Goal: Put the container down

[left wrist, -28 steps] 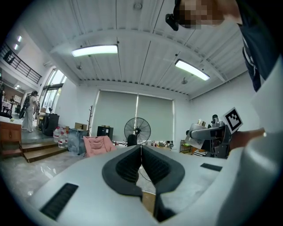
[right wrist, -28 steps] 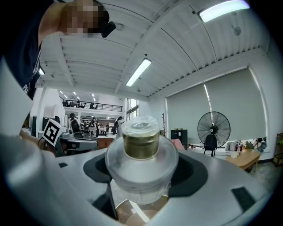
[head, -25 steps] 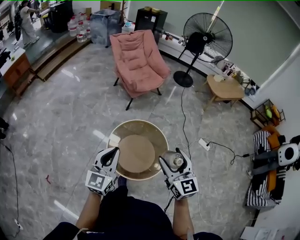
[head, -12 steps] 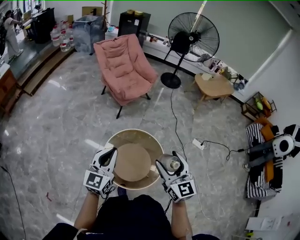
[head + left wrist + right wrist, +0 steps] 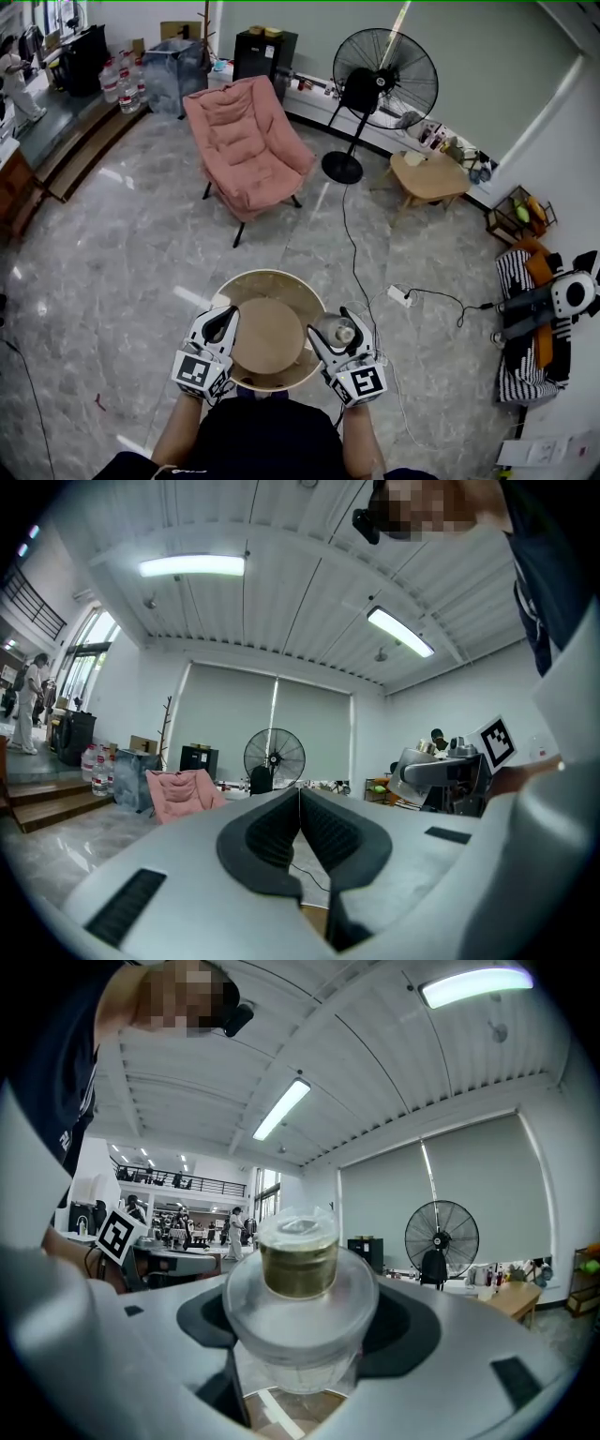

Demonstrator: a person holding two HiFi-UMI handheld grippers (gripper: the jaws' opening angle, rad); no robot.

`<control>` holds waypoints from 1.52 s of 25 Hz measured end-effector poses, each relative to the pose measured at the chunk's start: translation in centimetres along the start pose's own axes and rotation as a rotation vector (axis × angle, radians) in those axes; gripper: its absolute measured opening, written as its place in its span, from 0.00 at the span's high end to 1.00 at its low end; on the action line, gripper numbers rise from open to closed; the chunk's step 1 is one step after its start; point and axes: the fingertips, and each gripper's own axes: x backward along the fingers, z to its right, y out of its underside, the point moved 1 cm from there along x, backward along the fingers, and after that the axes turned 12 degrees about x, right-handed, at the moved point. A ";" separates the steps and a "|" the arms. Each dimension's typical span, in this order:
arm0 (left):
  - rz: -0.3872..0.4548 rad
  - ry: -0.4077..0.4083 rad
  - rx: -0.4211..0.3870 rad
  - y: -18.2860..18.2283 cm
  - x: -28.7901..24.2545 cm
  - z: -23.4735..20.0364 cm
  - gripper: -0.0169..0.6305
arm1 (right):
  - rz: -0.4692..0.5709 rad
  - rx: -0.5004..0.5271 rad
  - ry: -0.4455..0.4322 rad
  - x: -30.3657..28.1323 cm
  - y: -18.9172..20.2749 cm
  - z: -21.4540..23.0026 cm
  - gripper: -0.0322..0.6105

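Right claw [image 5: 330, 330]: jaws parted to the width of the clear squat jar with a brass-coloured neck and clear stopper [image 5: 300, 1302] and closed against its body on both sides. The jar fills the gap between the pads and sits out near the tips.

Left claw [image 5: 222, 323]: jaws pressed together with nothing between them. It is level with the right claw and well off to its side.

Support: the round light-wood table with a raised rim [image 5: 272, 275] lies below and just ahead of both claws. From the head view, the jar is over the table's edge on the right claw's side. Wood shows below the jar's base in the right gripper view. I cannot tell whether the base touches it; probably not yet.

Step in hand, as I judge it: lower and release.
- Carry the jar a little further forward of the claw so the whole base clears the raised rim.
- Descend straight, keeping the claw level.
- Part the jaws only once the base is flat on the wood, then back out along the jaw line so neither pad drags the jar.

Orientation: the jar stands upright. Its base-to-stopper axis is roughly vertical and crosswise to the jaws, with the stopper up towards the head camera and the base down towards the table. No clear tilt visible.
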 end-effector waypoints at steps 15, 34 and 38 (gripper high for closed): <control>-0.077 -0.112 0.063 4.7 -1.8 -1.7 0.93 | 0.000 0.005 -0.066 -3.8 5.3 1.8 0.41; -0.040 -0.235 -0.050 17.9 -6.9 -7.6 0.93 | -0.073 -0.036 -0.083 -10.4 24.9 1.3 0.41; -0.035 -0.260 -0.038 22.5 -7.2 -8.8 0.93 | -0.085 -0.020 -0.097 -11.5 29.9 0.2 0.41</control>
